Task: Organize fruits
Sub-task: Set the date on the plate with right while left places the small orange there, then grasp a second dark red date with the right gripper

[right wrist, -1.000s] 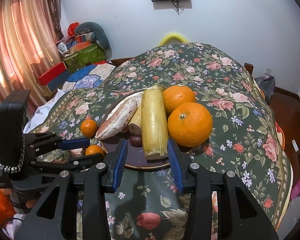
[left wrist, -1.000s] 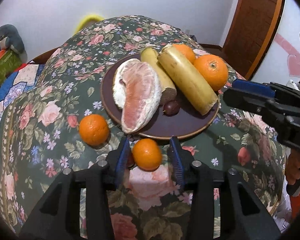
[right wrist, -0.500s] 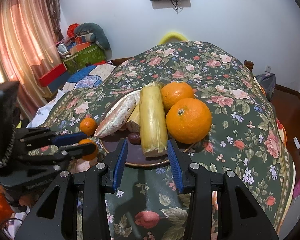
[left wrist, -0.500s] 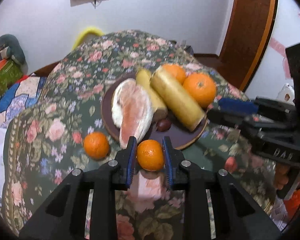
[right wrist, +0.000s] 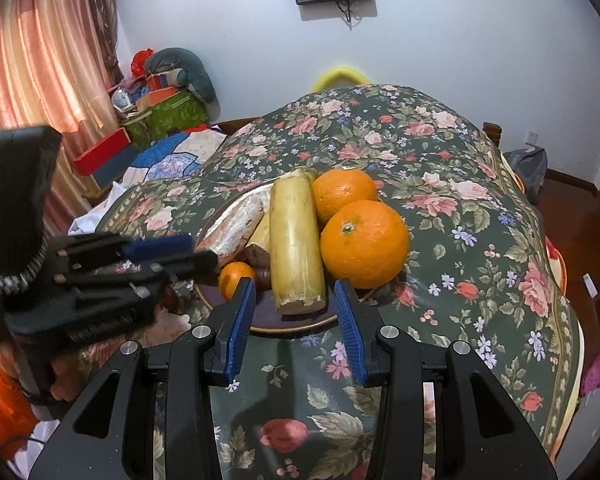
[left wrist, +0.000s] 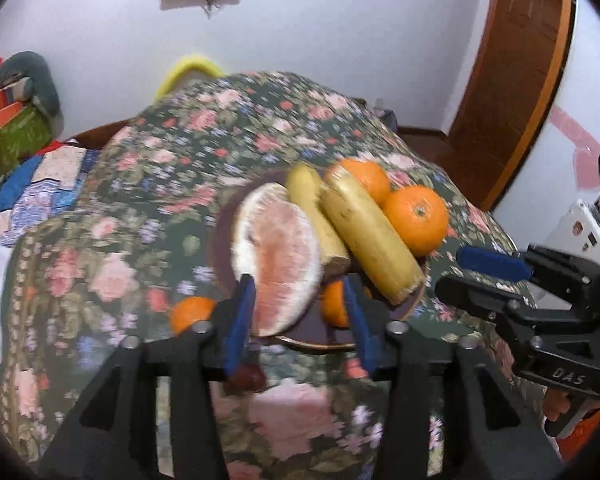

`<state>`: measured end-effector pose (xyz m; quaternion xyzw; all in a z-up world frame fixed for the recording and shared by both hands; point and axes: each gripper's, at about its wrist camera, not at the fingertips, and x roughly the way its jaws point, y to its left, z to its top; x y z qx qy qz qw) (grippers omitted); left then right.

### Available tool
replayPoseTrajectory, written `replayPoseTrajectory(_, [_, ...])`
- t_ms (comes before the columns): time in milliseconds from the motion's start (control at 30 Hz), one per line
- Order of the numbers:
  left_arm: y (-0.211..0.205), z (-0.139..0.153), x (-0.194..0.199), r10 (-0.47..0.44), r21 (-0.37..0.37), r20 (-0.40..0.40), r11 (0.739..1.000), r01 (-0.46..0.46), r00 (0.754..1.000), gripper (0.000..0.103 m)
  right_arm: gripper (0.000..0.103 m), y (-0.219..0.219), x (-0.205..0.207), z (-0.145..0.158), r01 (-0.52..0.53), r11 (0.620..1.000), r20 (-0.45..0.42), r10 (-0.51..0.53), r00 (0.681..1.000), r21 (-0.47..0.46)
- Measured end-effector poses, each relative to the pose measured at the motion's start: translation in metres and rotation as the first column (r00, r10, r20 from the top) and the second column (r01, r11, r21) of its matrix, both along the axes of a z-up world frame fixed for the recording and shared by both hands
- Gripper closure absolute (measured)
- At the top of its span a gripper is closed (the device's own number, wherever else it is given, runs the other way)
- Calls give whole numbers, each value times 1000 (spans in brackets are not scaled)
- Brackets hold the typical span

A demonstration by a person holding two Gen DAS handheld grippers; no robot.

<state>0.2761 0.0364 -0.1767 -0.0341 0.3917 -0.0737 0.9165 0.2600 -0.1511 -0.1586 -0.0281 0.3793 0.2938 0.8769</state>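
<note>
A dark plate (left wrist: 316, 342) on the floral tablecloth holds a cut pomelo (left wrist: 278, 258), two yellow cane-like pieces (left wrist: 370, 236), two big oranges (left wrist: 416, 218) and a small dark fruit (right wrist: 263, 276). A small orange (left wrist: 334, 304) lies on the plate's near edge, just inside my left gripper's (left wrist: 298, 322) right finger; the jaws stand wide and do not squeeze it. It also shows in the right wrist view (right wrist: 236, 278). My right gripper (right wrist: 296, 326) is open and empty, in front of the plate (right wrist: 300, 326).
Another small orange (left wrist: 190, 314) lies on the cloth left of the plate. A dark red fruit (left wrist: 246, 378) lies under my left finger. Boxes and cushions (right wrist: 164, 100) stand at the back left, a wooden door (left wrist: 512, 92) at the right.
My left gripper carried the small orange from the cloth up to the plate's near edge, then opened and let it go. The right gripper has barely moved.
</note>
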Motion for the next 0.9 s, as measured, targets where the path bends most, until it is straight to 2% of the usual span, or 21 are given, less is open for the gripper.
replayPoseTrajectory(133, [26,8,-15,47,26,13,999,-47,999,52,65,12,-3,-2,-25,1000,-11,25,1000,3])
replayPoseTrajectory(333, [66,1,-38,108,36,-23,994,-107,994,51,65,48,-13,-13,-101,995,-43,100,994,-22])
replayPoseTrajectory(500, [88,-15,-51,135,12,-64,991,-135,989,51,65,81,-20,-25,-167,985,-77,163,984,-46])
replayPoseTrajectory(767, [108,-29,-65,149,-22,-77,988,-151,986,51,65,117,-14,-40,-235,968,-139,222,965,-87])
replayPoseTrajectory(900, [115,-34,-68,154,-38,-83,987,-158,984,51,65,127,-14,-42,-241,964,-140,225,964,-113])
